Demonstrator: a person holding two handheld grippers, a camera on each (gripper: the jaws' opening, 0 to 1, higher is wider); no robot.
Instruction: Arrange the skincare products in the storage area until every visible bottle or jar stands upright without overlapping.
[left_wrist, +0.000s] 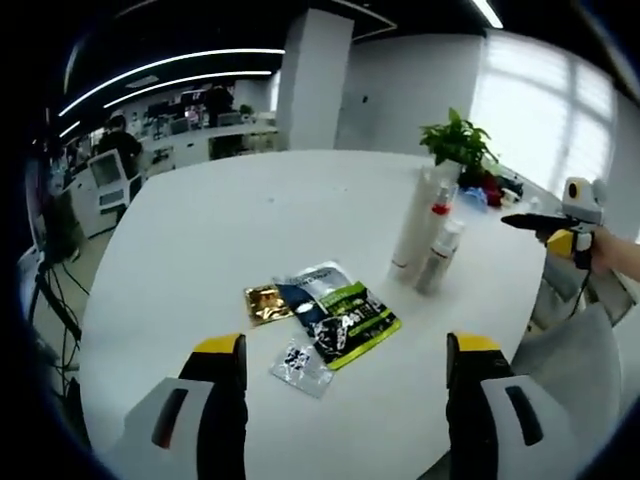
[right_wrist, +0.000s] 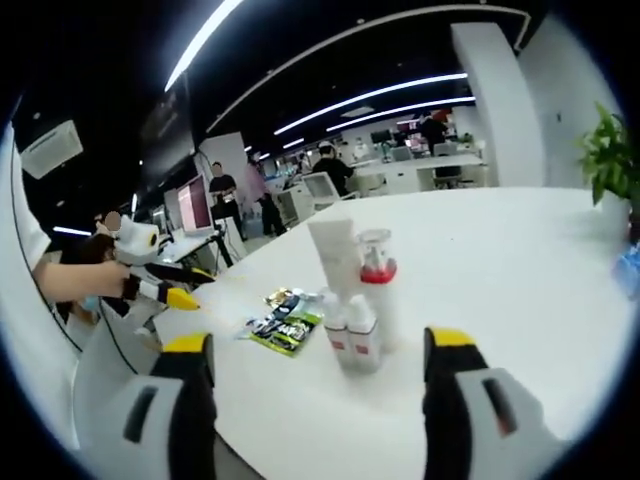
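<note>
On the round white desk (left_wrist: 250, 230) in an open office, upright white skincare bottles (right_wrist: 352, 295) stand straight ahead of the open, empty right gripper (right_wrist: 318, 375), nearer than the open left gripper (left_wrist: 345, 375).

Table (left_wrist: 250, 220): spans the middle of the left gripper view; lower centre and right of the right gripper view.
Bottles (left_wrist: 428, 235): a tight upright cluster on the table, right of centre in the left gripper view; centre of the right gripper view (right_wrist: 355, 290).
Sachets (left_wrist: 322, 315): flat on the table, lower centre of the left gripper view, left of and before the bottles; in the right gripper view (right_wrist: 285, 322) lower left of the bottles.
Potted plant (left_wrist: 458, 145): on the table behind the bottles, upper right of the left gripper view; right edge of the right gripper view (right_wrist: 612, 160).
Desks and people (left_wrist: 170, 130): beyond the table, upper left of the left gripper view.
</note>
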